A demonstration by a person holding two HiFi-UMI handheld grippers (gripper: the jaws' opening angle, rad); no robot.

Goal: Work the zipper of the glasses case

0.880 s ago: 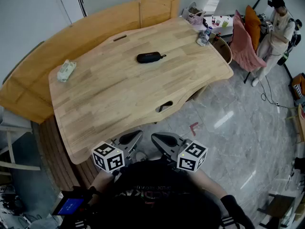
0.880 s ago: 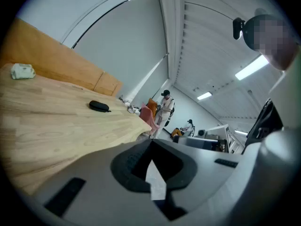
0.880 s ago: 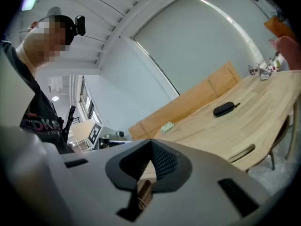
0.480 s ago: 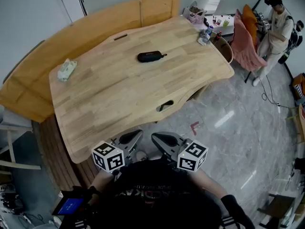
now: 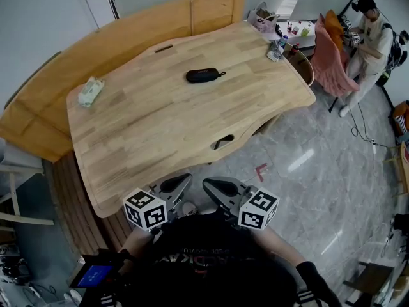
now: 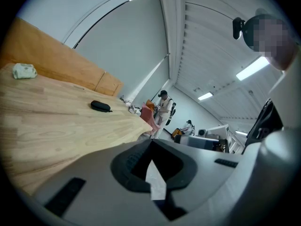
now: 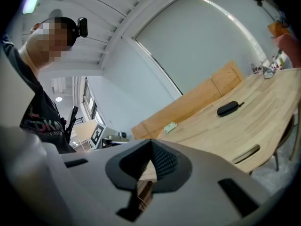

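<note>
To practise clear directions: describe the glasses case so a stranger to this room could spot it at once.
Find the big pale wooden table. Toward the middle of its far half lies the glasses case, alone on bare wood. It is the only dark, rounded pouch there; the packet near the left edge is pale and crumpled.

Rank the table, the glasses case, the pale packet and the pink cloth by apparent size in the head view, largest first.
1. Wooden table
2. Pink cloth, though it hangs farther from the camera
3. Glasses case and pale packet: too alike to rank
</note>
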